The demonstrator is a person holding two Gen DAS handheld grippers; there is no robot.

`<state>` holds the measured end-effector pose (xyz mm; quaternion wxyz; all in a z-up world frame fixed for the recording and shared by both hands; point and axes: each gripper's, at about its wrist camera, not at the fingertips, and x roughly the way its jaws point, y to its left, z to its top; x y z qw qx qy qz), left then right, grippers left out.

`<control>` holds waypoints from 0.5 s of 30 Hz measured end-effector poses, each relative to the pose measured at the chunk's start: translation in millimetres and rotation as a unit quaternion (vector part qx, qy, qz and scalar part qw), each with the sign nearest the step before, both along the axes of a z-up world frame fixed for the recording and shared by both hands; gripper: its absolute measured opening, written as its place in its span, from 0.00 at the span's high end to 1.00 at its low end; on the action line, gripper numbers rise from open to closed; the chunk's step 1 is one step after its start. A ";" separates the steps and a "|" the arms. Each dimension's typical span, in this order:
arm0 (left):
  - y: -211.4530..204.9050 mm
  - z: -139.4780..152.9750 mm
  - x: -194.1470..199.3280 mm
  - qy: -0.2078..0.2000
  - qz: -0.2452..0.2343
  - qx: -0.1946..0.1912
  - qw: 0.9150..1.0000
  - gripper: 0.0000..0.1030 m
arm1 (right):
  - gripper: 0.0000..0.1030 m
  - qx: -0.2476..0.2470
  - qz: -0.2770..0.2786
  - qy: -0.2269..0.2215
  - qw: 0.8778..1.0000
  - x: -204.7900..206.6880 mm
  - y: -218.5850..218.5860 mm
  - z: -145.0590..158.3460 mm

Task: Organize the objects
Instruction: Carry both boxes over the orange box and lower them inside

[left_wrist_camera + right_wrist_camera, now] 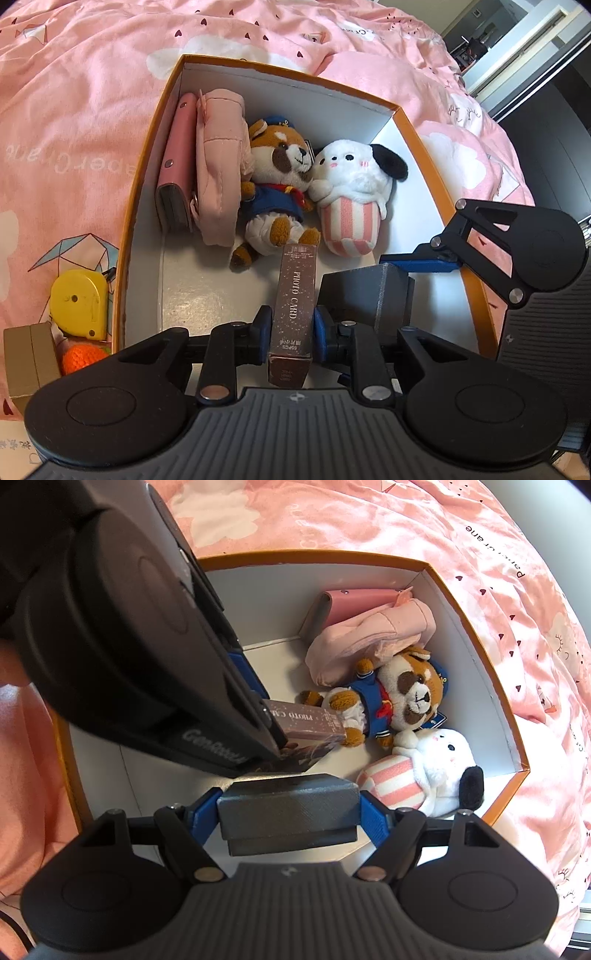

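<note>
Pink bedding (92, 74), printed with hearts, clouds and paper cranes, lies under everything I see, and on it sits one orange-rimmed box (155, 122) with white inner walls. From there I count what is inside.

Two plush toys lie side by side: one raccoon (280, 177) in a blue sailor suit and one white dog (354, 184) with a black ear and pink stripes, touching each other. Against the box's wall stands one pink wallet (177, 162), with one pink pouch (221, 158) pressed between it and the raccoon.

One brown card box (293, 299), lettered PHOTO CARD, is clamped between the blue pads of my left gripper (290, 328), its jaws narrow and pressing on both long sides. Its far end reaches down by the raccoon's foot, over the box floor.

One grey box (290, 808) sits between the blue fingers of my right gripper (291, 812), whose jaws stand wide and grip it at both ends. It hangs low inside the box, just beside the card box and near the dog.

Outside the box, on the bedding, I count one yellow tape measure (79, 302), one orange crocheted ball (83, 356) touching it, and one tan carton (29, 358) beside them.

Beyond the bed I make out a dim room with white framing (517, 48) and a dark floor.
</note>
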<state>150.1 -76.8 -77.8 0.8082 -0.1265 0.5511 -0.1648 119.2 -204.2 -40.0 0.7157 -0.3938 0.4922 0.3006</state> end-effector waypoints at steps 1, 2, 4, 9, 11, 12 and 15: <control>-0.3 1.2 -0.7 -0.003 -0.003 0.002 1.000 0.75 | 0.24 0.001 0.000 0.000 1.000 -0.3 -0.1 0.1; 0.1 3.2 -1.4 -0.008 -0.005 0.003 1.000 0.73 | 0.24 0.001 -0.001 -0.001 1.000 -0.4 -0.5 0.3; 2.6 8.1 -2.0 -0.015 -0.010 0.005 1.000 0.70 | 0.24 0.003 -0.003 0.000 1.000 -0.5 -1.8 1.1; 11.1 19.4 -3.2 -0.028 -0.025 0.004 0.999 0.70 | 0.24 0.009 -0.008 -0.001 1.000 -0.7 -7.3 3.9; 14.7 23.9 -4.2 -0.036 -0.030 0.007 0.999 0.71 | 0.24 0.016 -0.010 -0.002 1.000 -0.8 -9.4 5.6; 16.5 26.2 -4.3 -0.039 -0.032 0.008 0.999 0.71 | 0.24 0.020 -0.010 -0.003 1.000 -1.0 -10.0 6.5; 20.4 32.9 -4.7 -0.049 -0.038 0.008 0.998 0.71 | 0.24 0.023 -0.003 -0.008 1.000 -1.9 -10.4 9.6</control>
